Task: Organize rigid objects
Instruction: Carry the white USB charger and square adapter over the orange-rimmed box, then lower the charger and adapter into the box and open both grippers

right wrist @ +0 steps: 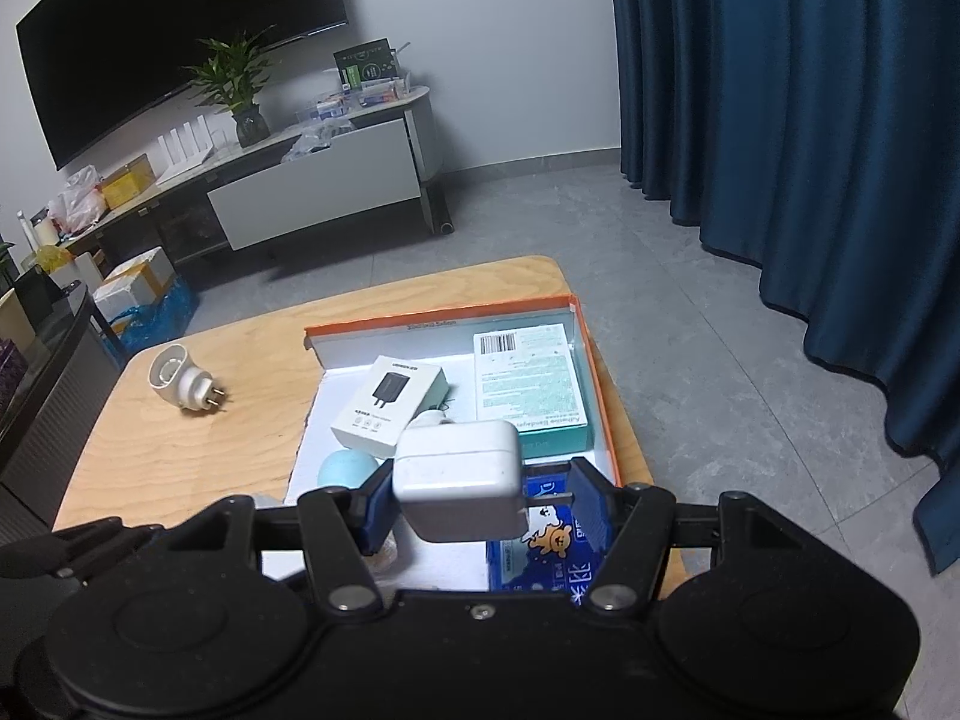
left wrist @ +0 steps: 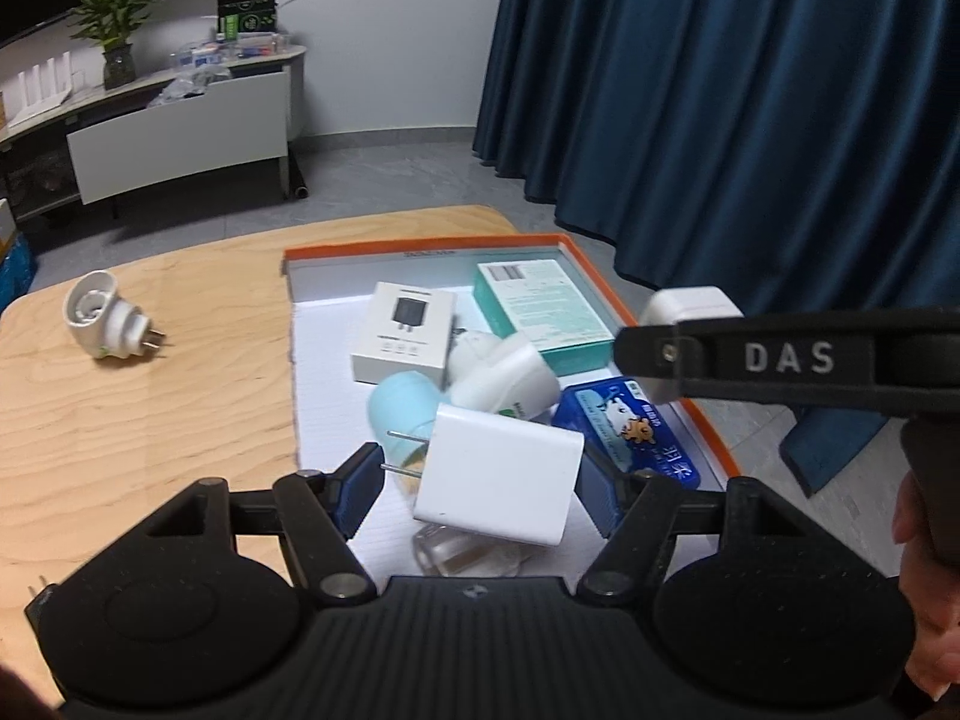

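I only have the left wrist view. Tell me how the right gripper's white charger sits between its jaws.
Observer: The right gripper clamps the rounded white charger sideways, with its prongs pointing at the right-side pad.
Operator: Report what lies beneath it.
Observer: The blue cartoon pack, inside the orange-rimmed box.
Operator: Name something on the TV stand that I can't see.
Observer: A yellow box near its left end.

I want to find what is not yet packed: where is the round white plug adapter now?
In both wrist views the round white plug adapter lies on its side on the wooden table, outside and left of the orange-rimmed box, away from both grippers.
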The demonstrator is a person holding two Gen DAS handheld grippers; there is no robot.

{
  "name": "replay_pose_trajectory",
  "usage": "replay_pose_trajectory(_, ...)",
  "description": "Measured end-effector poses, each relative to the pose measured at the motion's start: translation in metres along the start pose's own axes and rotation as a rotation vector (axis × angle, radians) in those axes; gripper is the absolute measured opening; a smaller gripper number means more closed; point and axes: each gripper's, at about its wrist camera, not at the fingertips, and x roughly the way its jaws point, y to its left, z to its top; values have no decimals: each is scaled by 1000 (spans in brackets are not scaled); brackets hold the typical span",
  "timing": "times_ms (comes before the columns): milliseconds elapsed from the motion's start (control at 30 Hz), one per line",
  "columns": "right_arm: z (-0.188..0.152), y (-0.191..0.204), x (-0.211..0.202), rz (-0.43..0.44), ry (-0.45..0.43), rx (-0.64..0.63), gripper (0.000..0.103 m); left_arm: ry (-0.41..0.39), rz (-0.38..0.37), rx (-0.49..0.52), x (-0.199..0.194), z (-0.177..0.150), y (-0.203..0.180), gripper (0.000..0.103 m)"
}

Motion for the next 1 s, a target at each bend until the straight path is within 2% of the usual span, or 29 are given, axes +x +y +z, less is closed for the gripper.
replay_pose_trajectory(733, 24, -4, 38, 38, 39, -25, 72, 18, -42, 48, 21, 8, -22, 70)
replay_pose_trajectory(1000, 48, -9, 54, 110, 18, -5, 67, 20, -51, 61, 26, 10, -30, 70)
